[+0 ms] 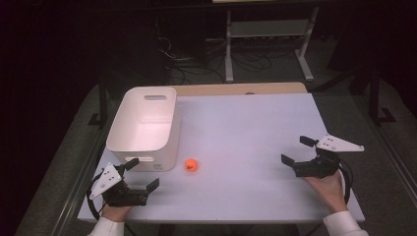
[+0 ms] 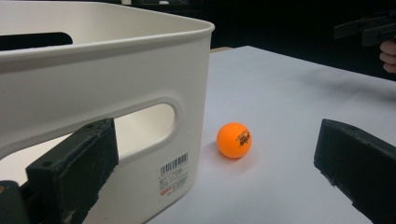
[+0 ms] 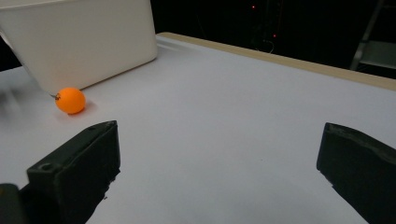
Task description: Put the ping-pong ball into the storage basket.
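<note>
Here the left tool rests low on the near left corner of the bench, its two black jaws spread wide with nothing between them; the left gripper view looks along them at the orange ball and at the end wall of the white bin. The right tool sits well apart at the near right edge, jaws likewise fully spread and empty, pointing across the bare surface toward the ball.

The ball lies on the bench just beside the near right corner of the bin, nearer the left tool than the right. Whether it touches the bin wall cannot be told. It appears to be a table-tennis ball: judged very light, hollow, stiff yet thin-shelled, smooth and free to roll at a slight nudge. A hold across its widest part, one pad on each side and level with the bench, seems best; a grip above or below that line would likely squirt it out, and a hard squeeze could dent it. The bin wall close by leaves less room on that side for a jaw.

Count: one ball, one bin, two tools, one bench. The bin has a cut-out handle at each end, a barcode label on the near end wall, and looks empty.
</note>
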Available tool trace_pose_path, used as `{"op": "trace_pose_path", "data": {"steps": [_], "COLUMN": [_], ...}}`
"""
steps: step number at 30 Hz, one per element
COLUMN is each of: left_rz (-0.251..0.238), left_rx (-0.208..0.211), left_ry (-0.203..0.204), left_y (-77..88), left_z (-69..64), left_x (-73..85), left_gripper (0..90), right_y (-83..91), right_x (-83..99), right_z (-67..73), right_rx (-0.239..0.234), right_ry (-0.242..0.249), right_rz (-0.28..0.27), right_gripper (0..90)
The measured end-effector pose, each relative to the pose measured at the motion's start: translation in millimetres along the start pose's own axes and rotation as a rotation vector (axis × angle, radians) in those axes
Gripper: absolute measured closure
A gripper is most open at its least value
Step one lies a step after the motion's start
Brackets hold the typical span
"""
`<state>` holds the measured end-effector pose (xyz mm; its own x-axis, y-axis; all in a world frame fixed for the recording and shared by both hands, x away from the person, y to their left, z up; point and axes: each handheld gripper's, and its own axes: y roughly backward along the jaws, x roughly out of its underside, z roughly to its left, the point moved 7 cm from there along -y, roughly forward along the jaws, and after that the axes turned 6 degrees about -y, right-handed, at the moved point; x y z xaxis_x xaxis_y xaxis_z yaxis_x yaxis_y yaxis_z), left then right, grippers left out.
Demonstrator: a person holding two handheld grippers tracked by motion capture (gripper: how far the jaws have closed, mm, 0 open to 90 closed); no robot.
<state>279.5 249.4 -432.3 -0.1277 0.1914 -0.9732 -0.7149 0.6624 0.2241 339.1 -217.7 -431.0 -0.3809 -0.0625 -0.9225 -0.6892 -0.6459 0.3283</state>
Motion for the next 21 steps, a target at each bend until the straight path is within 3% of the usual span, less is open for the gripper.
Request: {"op": "trace_pose_path", "data": {"steps": [12, 21], "left_rz": [0.01, 0.013], "left_rx": [-0.001, 0.0], "left_ry": [-0.007, -0.013], "left_y": [0.2, -0.4], "left_z": [-0.2, -0.1], "left_x": [0.5, 0.8], "left_gripper": [0.0, 0.0], "right_y": [-2.8, -7.0], "right_x": [1.6, 0.6], "right_z": [5.1, 13.2], "right_rx": [-0.02, -0.043], "right_ry": [-0.012, 0.014], "right_rz": [0.037, 0.087], "right_gripper": [0.0, 0.0]}}
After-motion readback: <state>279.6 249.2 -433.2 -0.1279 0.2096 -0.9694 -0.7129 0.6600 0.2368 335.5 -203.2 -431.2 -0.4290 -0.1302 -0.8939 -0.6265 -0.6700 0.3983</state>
